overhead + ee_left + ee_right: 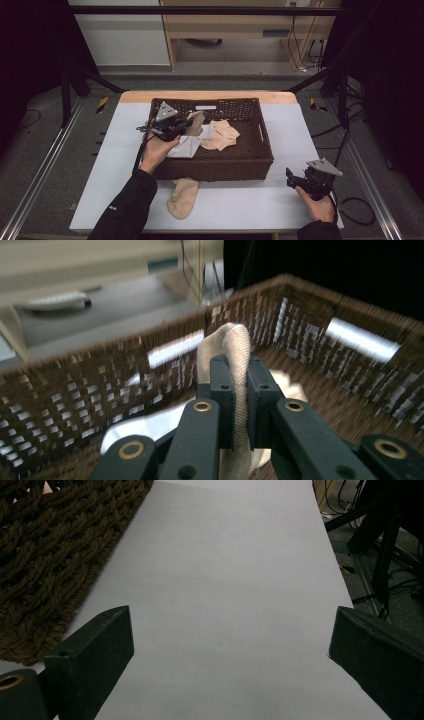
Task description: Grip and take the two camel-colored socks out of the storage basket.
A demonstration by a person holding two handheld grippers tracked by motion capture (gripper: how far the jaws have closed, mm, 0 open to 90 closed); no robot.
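Left gripper over the wicker basket, jaws clamped on a beige sock, white cloth beneath, second sock on the table before the basket, right gripper spread wide, holding nothing.

left tongs clamped tight, arm outstretched; right tongs spread wide, low beside the body
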